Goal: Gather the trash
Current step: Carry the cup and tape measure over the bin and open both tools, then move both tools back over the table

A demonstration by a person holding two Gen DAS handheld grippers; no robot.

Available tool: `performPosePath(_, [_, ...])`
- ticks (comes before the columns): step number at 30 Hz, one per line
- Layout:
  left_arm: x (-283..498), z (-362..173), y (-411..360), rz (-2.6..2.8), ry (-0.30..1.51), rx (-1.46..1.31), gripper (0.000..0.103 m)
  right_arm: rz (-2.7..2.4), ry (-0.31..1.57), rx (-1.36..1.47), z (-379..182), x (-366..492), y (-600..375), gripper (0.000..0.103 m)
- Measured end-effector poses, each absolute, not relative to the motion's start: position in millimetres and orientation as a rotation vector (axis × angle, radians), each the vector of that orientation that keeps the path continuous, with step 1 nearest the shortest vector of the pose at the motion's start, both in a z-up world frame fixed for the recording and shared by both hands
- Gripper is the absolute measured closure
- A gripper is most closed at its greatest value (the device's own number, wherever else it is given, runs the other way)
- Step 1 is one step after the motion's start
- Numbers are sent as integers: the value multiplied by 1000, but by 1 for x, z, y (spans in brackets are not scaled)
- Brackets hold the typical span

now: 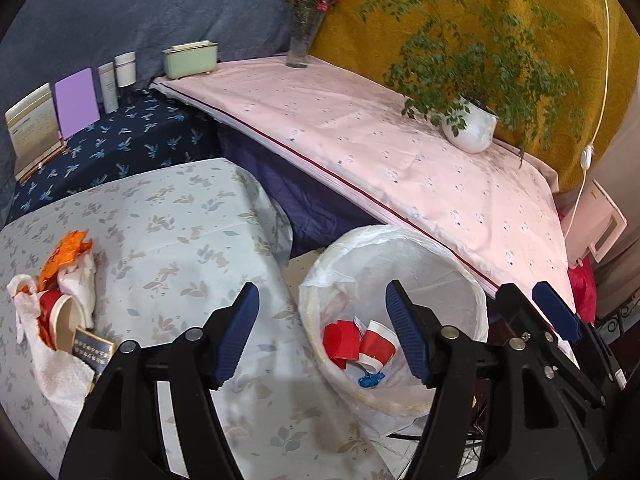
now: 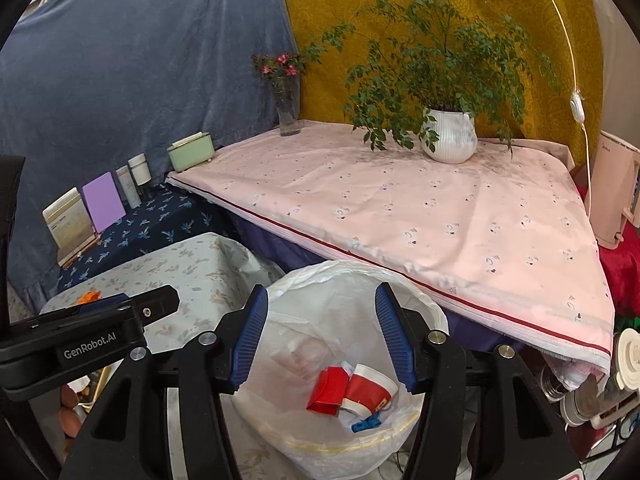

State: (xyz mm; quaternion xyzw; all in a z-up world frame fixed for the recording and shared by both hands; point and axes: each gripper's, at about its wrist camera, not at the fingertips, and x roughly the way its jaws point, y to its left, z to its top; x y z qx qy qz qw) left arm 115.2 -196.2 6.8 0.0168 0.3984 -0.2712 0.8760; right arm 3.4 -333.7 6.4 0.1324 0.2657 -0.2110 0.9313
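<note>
Over bin, both hand-held grippers, left & right, gape empty; cups inside, more trash left of bin on counter.

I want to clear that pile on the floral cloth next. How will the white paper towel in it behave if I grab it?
The white paper towel looks crumpled and limp, so it will probably sag and feel very light. It drapes around a red paper cup and orange wrapper, so pulling it may drag or spill them.
</note>
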Motion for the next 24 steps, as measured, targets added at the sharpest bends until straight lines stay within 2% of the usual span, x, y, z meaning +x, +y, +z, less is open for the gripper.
performPosePath(7, [114, 17, -153, -490, 807, -3, 30, -385, 524, 243, 22, 6, -302, 46])
performPosePath(12, [115, 19, -116, -431, 800, -24, 28, -343, 520, 221, 27, 10, -274, 42])
performPosePath(24, [126, 1, -24, -269, 832, -89, 22, -247, 553, 192, 24, 25, -214, 41])
